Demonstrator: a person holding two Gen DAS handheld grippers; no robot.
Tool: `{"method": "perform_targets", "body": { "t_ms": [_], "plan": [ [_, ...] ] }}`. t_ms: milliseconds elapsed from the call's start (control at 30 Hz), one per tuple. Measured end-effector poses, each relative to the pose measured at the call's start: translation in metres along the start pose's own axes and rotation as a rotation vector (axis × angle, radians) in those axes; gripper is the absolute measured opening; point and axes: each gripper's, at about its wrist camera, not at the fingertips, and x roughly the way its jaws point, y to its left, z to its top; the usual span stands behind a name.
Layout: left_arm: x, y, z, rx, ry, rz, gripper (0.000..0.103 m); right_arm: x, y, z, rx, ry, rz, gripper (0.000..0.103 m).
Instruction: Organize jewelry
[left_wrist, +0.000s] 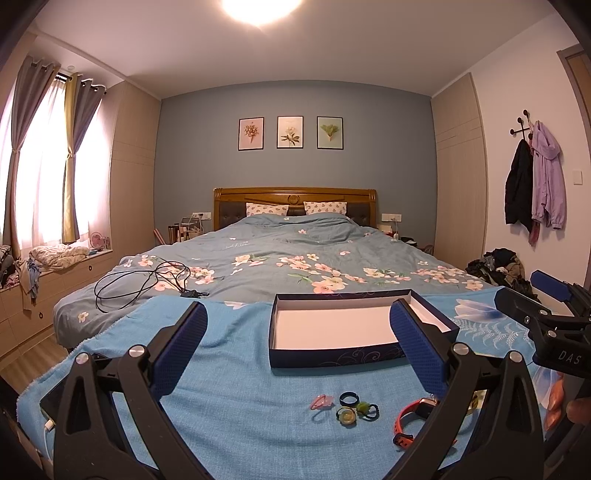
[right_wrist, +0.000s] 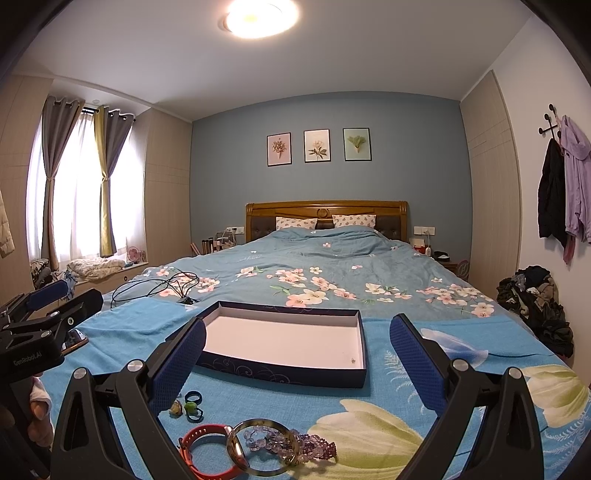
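Fingers of left gripper (left_wrist: 299, 343) spread wide, holding nothing, touching nothing. Right gripper (right_wrist: 297, 363) likewise wide, empty. Box (right_wrist: 284, 369) open on blue towel (right_wrist: 406, 373) on bed. Near side of box: rings (left_wrist: 349, 406), red watch (right_wrist: 207, 452), bangle (right_wrist: 262, 448), bead bracelet (right_wrist: 310, 445).

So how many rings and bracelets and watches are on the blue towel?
Rings: 4, the pink ring, dark blue ring, yellow ring, green ring
Bracelets: 2, the bangle, purple bead bracelet
Watches: 1, the red watch
Total: 7
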Motion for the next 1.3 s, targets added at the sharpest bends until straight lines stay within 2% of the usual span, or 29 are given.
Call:
{"method": "perform_targets", "body": {
  "t_ms": [1300],
  "plan": [
    [-0.0038, -0.0004, -0.0001, -0.002, 0.003, -0.003, 0.097, 0.0034, 0.0035, -0.0031, 0.002, 0.015, 0.004, 0.096]
  ]
}}
